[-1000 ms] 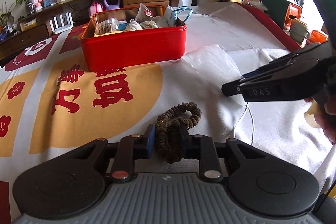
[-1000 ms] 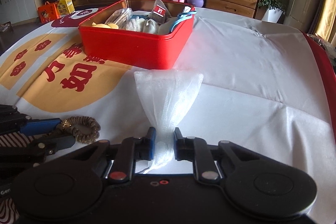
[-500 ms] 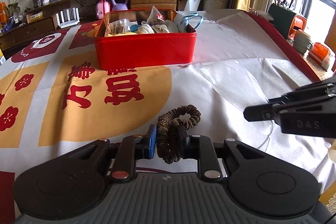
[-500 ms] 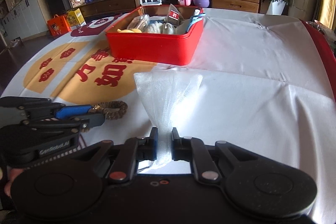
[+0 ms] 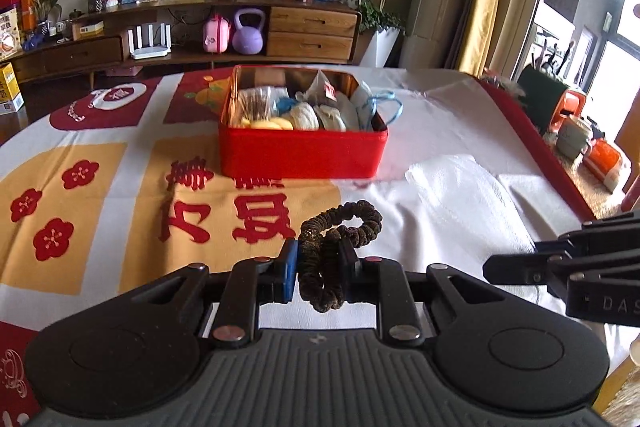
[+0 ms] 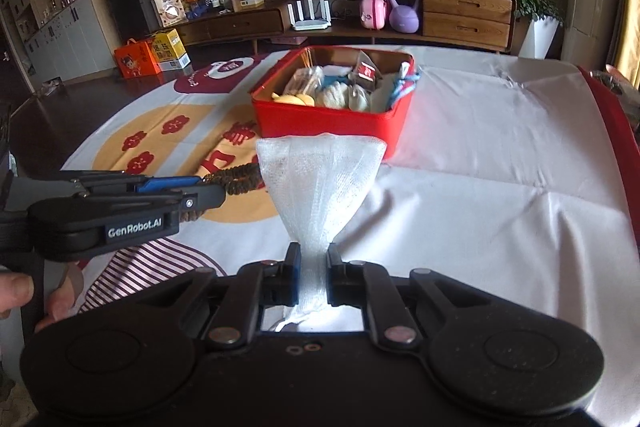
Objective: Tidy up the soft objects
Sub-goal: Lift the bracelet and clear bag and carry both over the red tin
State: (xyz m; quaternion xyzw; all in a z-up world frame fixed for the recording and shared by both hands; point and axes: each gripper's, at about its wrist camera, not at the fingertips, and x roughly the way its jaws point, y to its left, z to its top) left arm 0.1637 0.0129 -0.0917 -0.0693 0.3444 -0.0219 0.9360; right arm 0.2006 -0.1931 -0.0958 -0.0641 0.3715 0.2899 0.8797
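L gripper (image 5: 318, 269): narrow, pinched on a dark brown hair tie (image 5: 340, 231). Tie hangs doubled between the pads, one loop sticking fwd past the tips, lifted off the cloth.
R gripper (image 6: 314, 277): narrow, clamped on the bunched neck of a white gauze bag (image 6: 320, 179). Bag fans out wide ahead of the tips, wide end up and fwd, held in the air.
Box: red tin box (image 5: 304, 155), lid off, sits on the tablecloth (image 5: 100, 187) dead ahead of both grippers, well apart from each. Long side faces L gripper; R wrist view sees it from a corner angle.
Box contents: nearly full, wrapped packets, pale rolled cloth things, sth yellow at the near wall, a blue strap draped over the right rim. Exact items hard to tell.
Key relation: box lies straight fwd + slightly up in both views. In the left wrist view the hair tie lines up w/ the box centre; in the right wrist view the bag's wide end overlaps the box's near wall, so R prob. a bit nearer, but can't be sure.
Grippers vs each other: side by side, near, not touching. R gripper tip shows at the right edge of the left wrist view; L gripper shows at left in the right wrist view, hair tie just beside the bag.
Step (my read): both items picked, carry to box not yet done.
Next move needs: go fwd over the near rim, one at a time, so arms don't cross.
Risk: box crowded, bag may flop over the rim.
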